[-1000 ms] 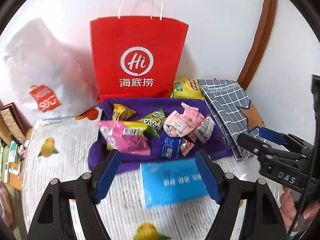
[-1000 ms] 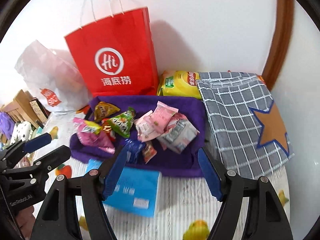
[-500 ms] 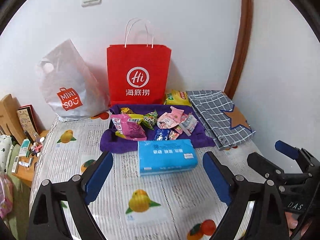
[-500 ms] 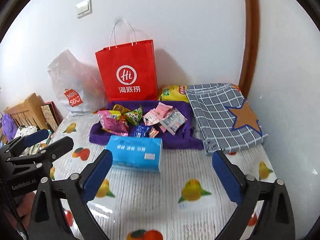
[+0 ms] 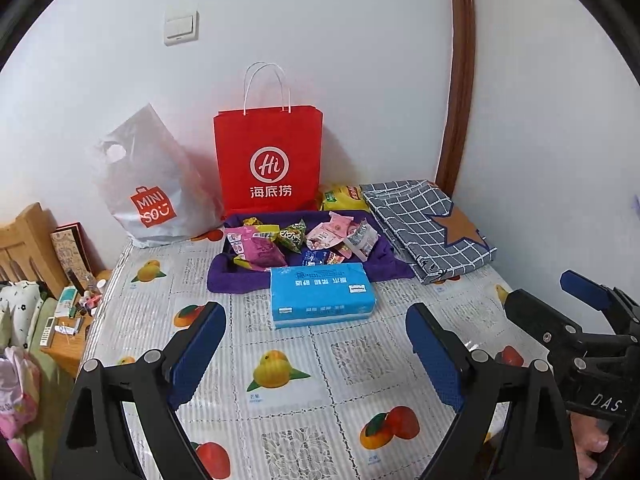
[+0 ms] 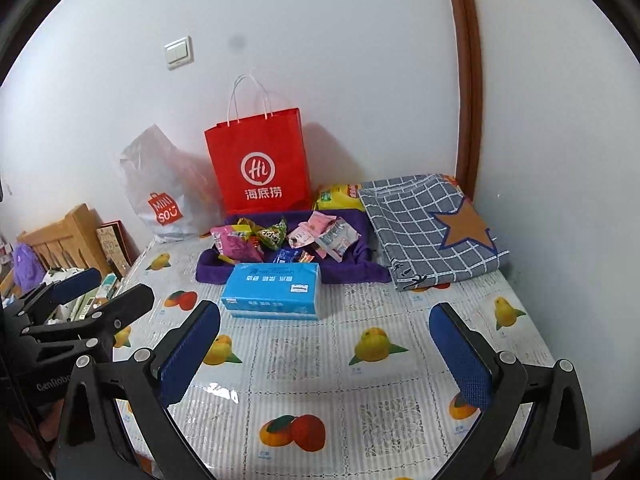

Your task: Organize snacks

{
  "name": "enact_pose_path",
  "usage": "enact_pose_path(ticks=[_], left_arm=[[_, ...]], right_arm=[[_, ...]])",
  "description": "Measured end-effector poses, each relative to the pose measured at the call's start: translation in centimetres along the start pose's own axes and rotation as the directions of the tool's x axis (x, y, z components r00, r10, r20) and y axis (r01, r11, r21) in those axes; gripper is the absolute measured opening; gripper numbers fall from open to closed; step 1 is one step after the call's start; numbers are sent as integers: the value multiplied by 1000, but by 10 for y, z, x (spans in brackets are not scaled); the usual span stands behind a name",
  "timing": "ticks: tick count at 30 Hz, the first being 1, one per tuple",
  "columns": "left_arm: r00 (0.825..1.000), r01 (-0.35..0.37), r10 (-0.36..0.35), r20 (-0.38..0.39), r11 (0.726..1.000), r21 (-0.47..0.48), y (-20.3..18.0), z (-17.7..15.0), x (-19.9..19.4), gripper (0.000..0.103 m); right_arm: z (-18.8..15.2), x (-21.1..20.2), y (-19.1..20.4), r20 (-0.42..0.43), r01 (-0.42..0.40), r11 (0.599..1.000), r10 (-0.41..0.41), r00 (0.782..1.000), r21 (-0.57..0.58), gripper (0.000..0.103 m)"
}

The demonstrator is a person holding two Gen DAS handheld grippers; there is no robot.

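Across the middle of both views, a blue tissue pack (image 5: 322, 294) lies just before the purple tray (image 5: 224, 276) of snack packets (image 5: 304, 236). Behind stand a red "Hi" paper bag (image 5: 268, 160) and a white "MINISO" plastic bag (image 5: 152, 184); right, a checked cloth (image 5: 432, 224). Left gripper (image 5: 316, 356) and right gripper (image 6: 326, 354) hang spread, holding nothing.

Left gripper (image 5: 316, 344) and right gripper (image 6: 324, 348) hover, jaws spread wide.
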State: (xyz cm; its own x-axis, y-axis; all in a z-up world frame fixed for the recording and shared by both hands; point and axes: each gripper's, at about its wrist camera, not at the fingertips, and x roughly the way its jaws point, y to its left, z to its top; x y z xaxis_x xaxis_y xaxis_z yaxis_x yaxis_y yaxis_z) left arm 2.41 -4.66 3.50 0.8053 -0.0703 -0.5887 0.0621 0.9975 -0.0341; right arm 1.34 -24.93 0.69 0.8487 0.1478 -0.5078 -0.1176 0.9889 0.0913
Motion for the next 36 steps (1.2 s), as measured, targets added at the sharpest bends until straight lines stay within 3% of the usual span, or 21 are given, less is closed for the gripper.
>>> enact_pose_path(ticks=[36], left_arm=[[1000, -10, 10, 1, 1000, -10, 1, -1, -5, 91]], right_arm=[[-3, -12, 3, 16, 29, 999, -29, 999, -20, 103]])
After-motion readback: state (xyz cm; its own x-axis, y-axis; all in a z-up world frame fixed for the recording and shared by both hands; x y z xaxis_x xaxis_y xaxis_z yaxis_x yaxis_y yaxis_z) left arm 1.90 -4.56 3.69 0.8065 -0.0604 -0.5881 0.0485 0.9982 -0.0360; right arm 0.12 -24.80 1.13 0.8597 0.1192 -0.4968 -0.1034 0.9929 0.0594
